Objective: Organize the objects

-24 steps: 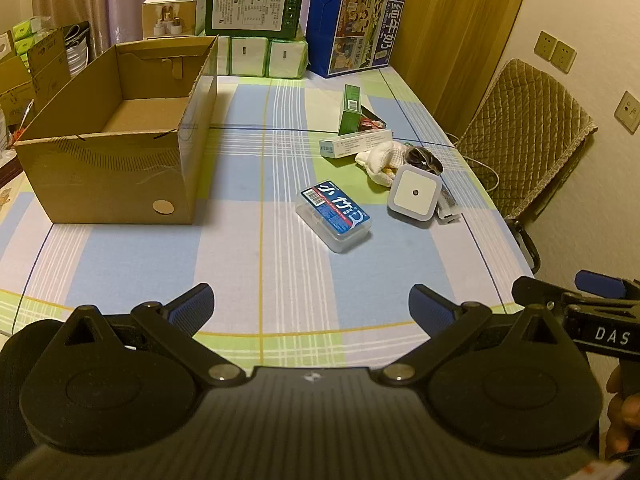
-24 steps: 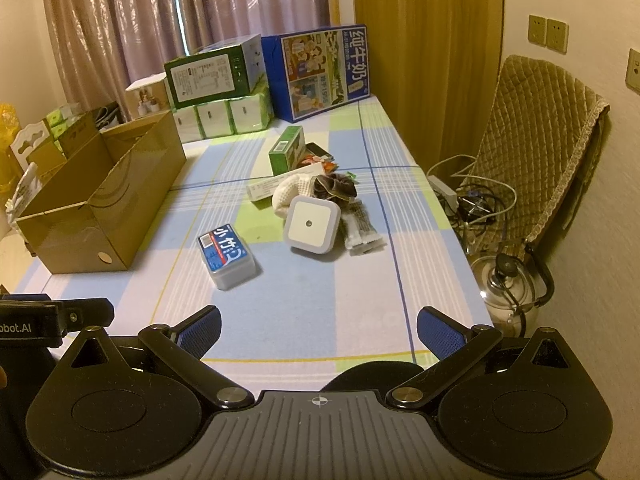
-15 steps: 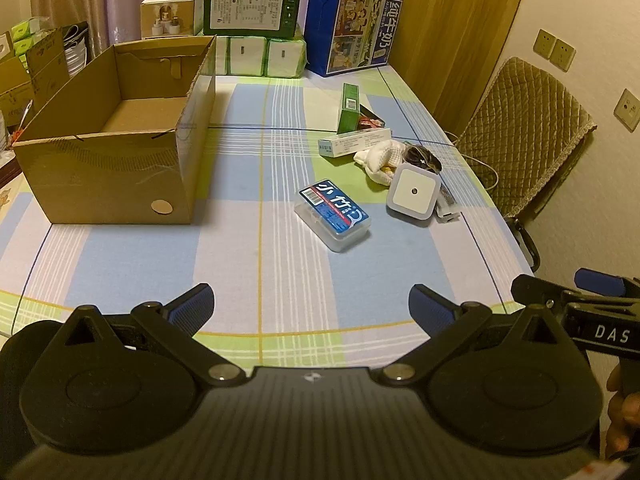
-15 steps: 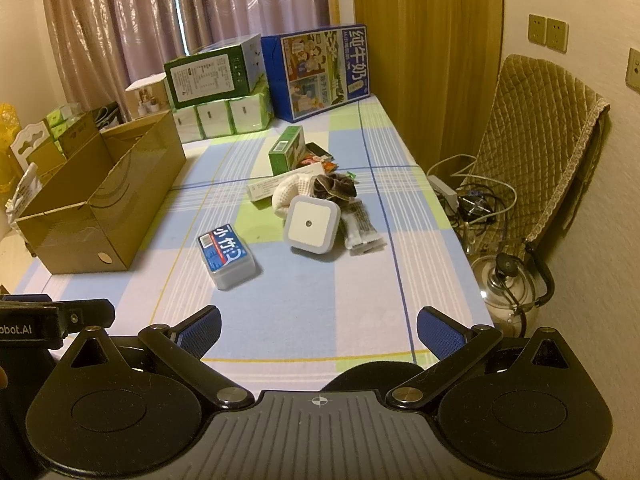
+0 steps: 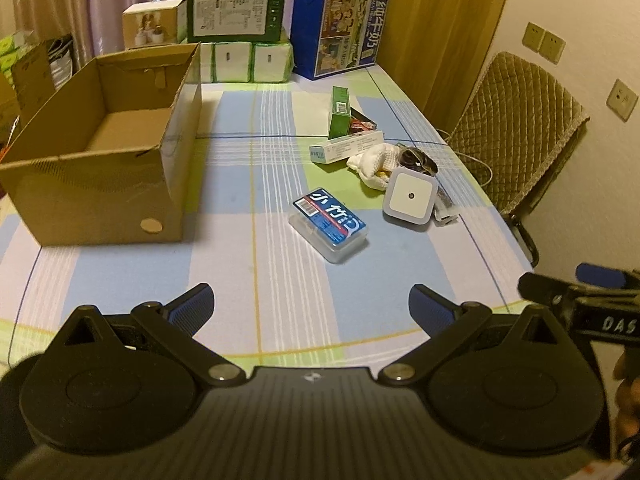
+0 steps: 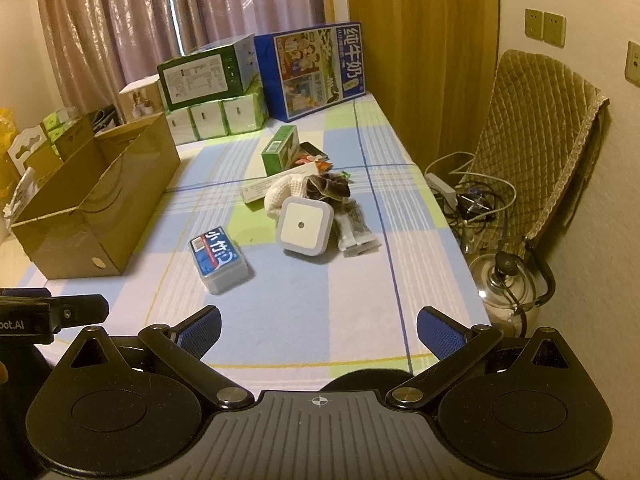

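An open, empty cardboard box (image 5: 100, 168) (image 6: 92, 208) stands on the left of the checked tablecloth. A clear case with a blue label (image 5: 328, 224) (image 6: 218, 258) lies mid-table. Beside it a white square night light (image 5: 410, 196) (image 6: 303, 224) leans on a pile: a white cloth (image 5: 370, 164), a dark crumpled thing (image 6: 328, 186), a long white carton (image 5: 344, 146), a green carton (image 5: 340, 110) (image 6: 280, 152) and a wrapped packet (image 6: 354, 230). My left gripper (image 5: 311, 307) and right gripper (image 6: 319, 330) hover open over the near table edge, holding nothing.
Stacked cartons (image 5: 236, 12) and a blue milk box (image 5: 340, 32) line the far end. A quilted chair (image 6: 540, 152), tangled cables (image 6: 472, 200) and a steel kettle (image 6: 508, 284) sit right of the table. Small boxes (image 6: 48, 136) crowd the far left.
The left wrist view has shifted slightly, with the table contents sitting a little lower and left. Nothing on the table has moved and both grippers stay open.
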